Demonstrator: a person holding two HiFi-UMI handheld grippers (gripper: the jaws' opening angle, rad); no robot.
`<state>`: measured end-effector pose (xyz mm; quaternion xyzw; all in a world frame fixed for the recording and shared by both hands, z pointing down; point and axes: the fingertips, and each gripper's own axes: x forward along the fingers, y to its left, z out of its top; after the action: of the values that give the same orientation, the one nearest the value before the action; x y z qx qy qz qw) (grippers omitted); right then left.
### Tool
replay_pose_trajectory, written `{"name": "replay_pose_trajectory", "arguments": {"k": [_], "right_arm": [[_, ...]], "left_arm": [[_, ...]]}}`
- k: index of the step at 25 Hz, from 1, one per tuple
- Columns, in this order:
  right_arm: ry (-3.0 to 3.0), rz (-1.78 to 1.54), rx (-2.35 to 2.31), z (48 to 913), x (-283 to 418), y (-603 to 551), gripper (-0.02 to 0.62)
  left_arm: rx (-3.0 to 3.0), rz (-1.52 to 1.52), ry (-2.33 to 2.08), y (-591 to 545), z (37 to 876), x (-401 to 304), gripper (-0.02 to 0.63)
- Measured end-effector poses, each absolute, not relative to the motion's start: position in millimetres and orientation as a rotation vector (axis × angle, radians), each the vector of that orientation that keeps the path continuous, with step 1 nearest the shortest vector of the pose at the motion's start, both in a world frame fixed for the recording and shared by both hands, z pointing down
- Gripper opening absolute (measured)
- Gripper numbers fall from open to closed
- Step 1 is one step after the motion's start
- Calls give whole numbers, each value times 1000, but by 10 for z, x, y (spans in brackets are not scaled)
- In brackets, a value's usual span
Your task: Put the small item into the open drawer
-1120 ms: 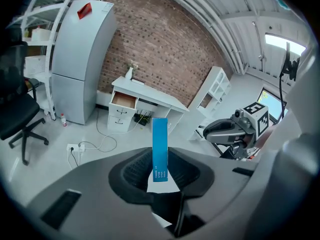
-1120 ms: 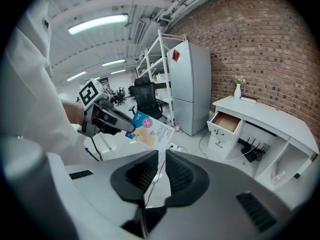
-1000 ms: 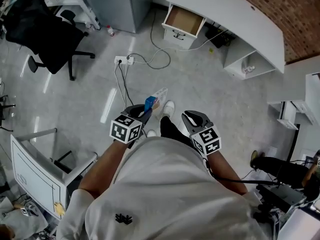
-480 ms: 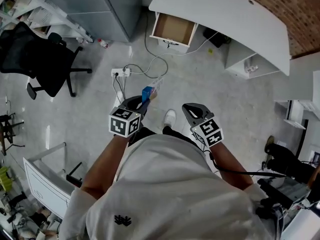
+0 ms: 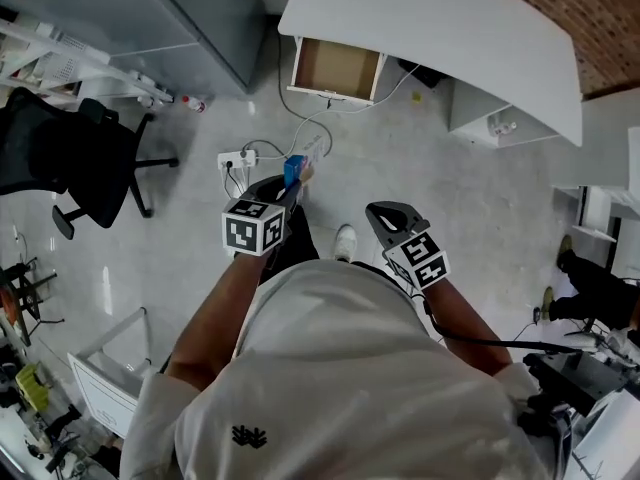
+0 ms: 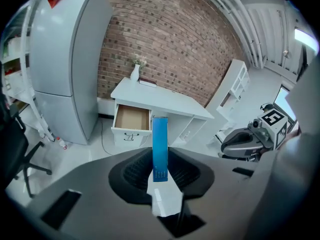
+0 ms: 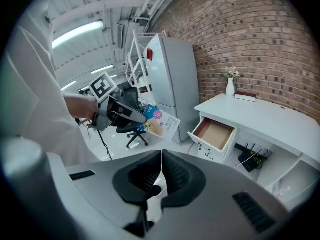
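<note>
Shift since 1 second ago: in the head view the open drawer (image 5: 335, 68) under the white desk (image 5: 430, 28) has slid left and nearer, and now lies almost straight ahead of the left gripper (image 5: 285, 190); the carry looks unchanged.
Head view, left gripper: held forward at waist height, clamped on the small box (image 5: 297, 165), whose blue end sticks out past the jaws toward the desk.
Head view, right gripper: the right gripper (image 5: 392, 218) hangs beside the body, well apart from the box and carrying nothing.
Head view, floor: a power strip (image 5: 238, 158) and its cable lie between the person and the drawer.
Left gripper view, grip: both pads press the box's 2 broad faces, so only its thin blue edge shows, standing upright.
Left gripper view, drawer: ahead and slightly left of the box's far end, still well apart; its brown bottom looks bare.
Right gripper view, jaws: closed together with nothing between them; the left gripper and box show to the left, the drawer to the right.
Deciding relation: the box's long axis runs along the left jaws and points nearly at the drawer mouth, so the left hand is the nearer one and mainly needs more approach.
</note>
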<state>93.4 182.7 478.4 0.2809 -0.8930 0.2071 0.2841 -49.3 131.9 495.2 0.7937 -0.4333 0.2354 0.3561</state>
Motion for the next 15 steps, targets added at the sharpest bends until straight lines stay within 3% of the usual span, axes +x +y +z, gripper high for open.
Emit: {"name": "replay_pose_trajectory", "arguments": {"k": [15], "right_arm": [[-2236, 662, 1106, 4925, 293, 191, 32]], "left_arm": [[2015, 681, -1029, -851, 5854, -1348, 101]]}}
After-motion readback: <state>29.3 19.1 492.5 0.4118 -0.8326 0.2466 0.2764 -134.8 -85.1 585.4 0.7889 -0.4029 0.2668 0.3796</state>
